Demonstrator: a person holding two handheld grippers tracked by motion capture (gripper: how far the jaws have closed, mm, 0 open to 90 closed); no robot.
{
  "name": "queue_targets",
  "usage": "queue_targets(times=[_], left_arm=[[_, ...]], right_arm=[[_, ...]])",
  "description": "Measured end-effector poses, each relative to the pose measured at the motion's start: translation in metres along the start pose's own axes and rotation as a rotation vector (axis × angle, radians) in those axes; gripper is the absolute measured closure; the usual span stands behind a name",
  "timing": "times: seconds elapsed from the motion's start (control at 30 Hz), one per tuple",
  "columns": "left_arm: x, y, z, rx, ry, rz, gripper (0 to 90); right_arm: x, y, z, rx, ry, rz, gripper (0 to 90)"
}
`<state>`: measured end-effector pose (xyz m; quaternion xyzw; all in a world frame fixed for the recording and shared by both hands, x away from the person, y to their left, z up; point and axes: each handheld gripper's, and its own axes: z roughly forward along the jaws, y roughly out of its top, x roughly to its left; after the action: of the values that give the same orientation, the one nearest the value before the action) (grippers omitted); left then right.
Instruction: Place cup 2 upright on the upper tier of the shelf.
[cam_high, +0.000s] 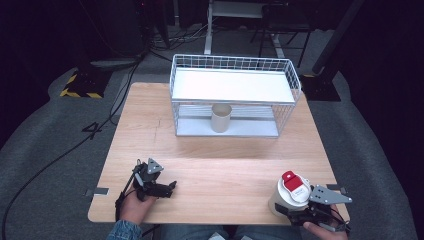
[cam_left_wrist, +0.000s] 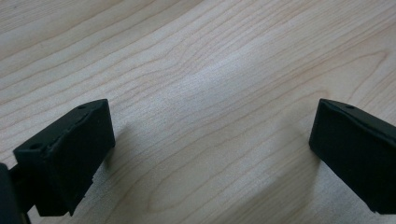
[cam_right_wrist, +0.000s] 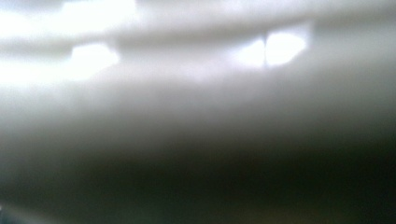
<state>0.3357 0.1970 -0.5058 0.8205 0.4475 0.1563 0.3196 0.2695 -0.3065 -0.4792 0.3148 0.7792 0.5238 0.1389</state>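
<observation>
Standing near the worktop (cam_high: 215, 165) edge, well in front of the rack (cam_high: 232, 95), a bottle (cam_high: 290, 195) is held by the right gripper (cam_high: 295, 210); a firm, upright grip is judged best. The left gripper (cam_left_wrist: 205, 154) is kept wide apart.

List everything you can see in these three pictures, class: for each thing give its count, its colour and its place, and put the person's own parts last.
table: 1, light wood, middle of the high view.
wire rack: 1, white, two shelves, far middle of the table.
cup: 1, cream, upright on the rack's lower shelf.
container: 1, white with a red and white top, near right corner of the table, at the right tool.
floor cables: several, black, on the grey carpet to the left.
left tool: 1, black, near left of the table, jaws wide apart over bare wood.
right tool: 1, black with a grey plate, against the container; its own view is a white blur, so the grip cannot be judged.
hands: 2, at the bottom edge, one behind each tool.
</observation>
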Motion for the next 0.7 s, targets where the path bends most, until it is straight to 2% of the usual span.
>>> queue_targets(times=[0.4, 0.6, 0.7], left_arm=[[0.000, 0.000, 0.000, -0.001, 0.000, -0.001, 0.6], [0.000, 0.000, 0.000, 0.002, -0.002, 0.001, 0.6], [0.000, 0.000, 0.000, 0.002, -0.002, 0.001, 0.6]], right_arm=[[-0.003, 0.006, -0.002, -0.013, 0.000, -0.001, 11.9], [-0.005, 0.016, -0.004, -0.041, 0.001, 0.002, 12.0], [-0.007, 0.027, -0.005, -0.065, 0.002, -0.004, 12.0]])
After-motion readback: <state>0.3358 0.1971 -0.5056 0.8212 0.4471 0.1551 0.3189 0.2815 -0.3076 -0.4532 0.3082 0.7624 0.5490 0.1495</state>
